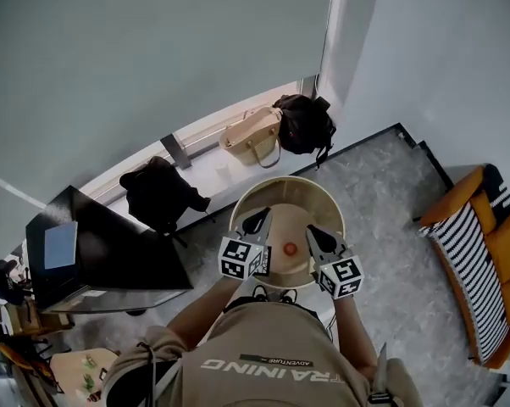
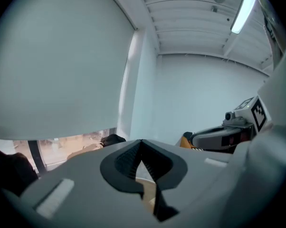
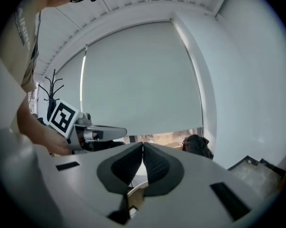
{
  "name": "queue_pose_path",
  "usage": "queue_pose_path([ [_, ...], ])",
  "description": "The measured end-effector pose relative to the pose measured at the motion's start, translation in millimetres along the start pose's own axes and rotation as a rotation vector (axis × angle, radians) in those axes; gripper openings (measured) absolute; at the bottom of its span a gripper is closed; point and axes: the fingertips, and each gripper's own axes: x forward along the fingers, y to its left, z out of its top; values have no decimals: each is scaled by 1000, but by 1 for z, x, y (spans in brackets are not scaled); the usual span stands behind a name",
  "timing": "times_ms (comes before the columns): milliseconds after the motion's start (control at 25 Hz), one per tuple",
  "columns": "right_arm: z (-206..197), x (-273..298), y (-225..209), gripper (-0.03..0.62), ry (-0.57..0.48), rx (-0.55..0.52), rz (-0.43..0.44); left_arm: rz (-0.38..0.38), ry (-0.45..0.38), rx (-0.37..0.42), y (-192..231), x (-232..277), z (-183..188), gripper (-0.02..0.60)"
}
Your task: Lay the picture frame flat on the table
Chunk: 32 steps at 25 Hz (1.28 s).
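No picture frame shows in any view. In the head view both grippers are held side by side over a round beige table (image 1: 282,190). A small red object (image 1: 290,248) lies on the table between them. My left gripper (image 1: 257,221) is shut, its black fingertips meeting with nothing between them (image 2: 141,142). My right gripper (image 1: 313,234) is shut and empty as well (image 3: 143,146). Both point up and away toward the window wall. Each gripper view catches the other gripper off to its side.
A tan handbag (image 1: 252,136) and a black bag (image 1: 304,124) sit on the low window ledge beyond the table. Another black bag (image 1: 160,193) lies to the left, beside a dark desk (image 1: 102,253). An orange and striped sofa (image 1: 484,261) stands at the right.
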Motion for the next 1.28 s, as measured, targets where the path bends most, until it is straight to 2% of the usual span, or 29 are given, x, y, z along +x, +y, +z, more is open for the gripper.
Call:
queue_pose_path([
  [240, 70, -7, 0, 8, -95, -79, -13, -4, -108, 71, -6, -3, 61, 8],
  [480, 110, -8, -10, 8, -146, -151, -60, -23, -151, 120, -15, 5, 94, 8],
  [800, 111, -6, -17, 6, -142, -162, -86, -52, -116, 112, -25, 14, 88, 8],
  [1080, 95, -8, -20, 8, -92, -158, -81, -81, -83, 113, -36, 21, 77, 8],
  [1280, 98, -3, -24, 6, -103, -161, -87, -96, -73, 122, -35, 23, 77, 8],
])
